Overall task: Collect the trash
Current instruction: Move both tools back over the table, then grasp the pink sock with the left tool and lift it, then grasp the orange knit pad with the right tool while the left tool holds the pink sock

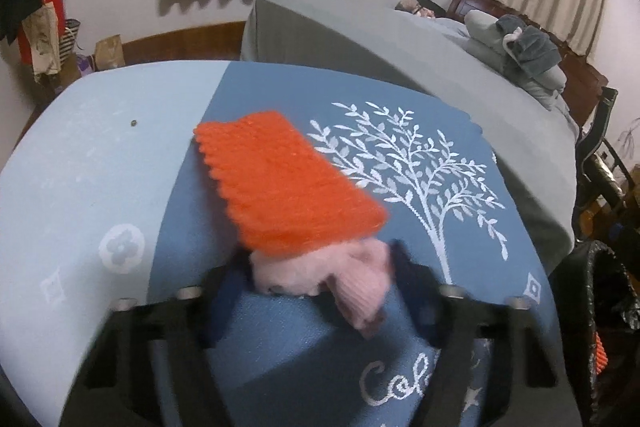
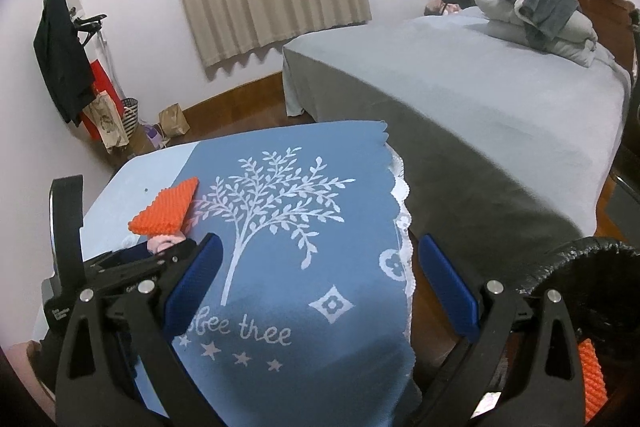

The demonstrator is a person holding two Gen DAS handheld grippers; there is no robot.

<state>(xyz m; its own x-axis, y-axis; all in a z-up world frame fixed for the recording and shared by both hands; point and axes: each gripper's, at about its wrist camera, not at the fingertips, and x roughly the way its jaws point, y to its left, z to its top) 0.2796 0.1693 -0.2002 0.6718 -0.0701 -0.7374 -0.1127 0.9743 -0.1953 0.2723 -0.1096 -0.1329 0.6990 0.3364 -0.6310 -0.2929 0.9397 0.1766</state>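
Trash bin (image 2: 592, 259), black-lined, holds an orange ribbed piece (image 2: 592, 379). Left tool (image 1: 316, 287) grips pink-orange knit item (image 1: 288, 183) on bench (image 2: 280, 267); right tool (image 2: 320, 287) open, empty.

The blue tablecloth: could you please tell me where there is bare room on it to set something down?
Free: the pale strip left of the orange knit piece, and the tree print between that piece and the lace edge, beyond the open right tongs. Crowded: the near left, where the left tongs grip a pink bundle against the orange piece.
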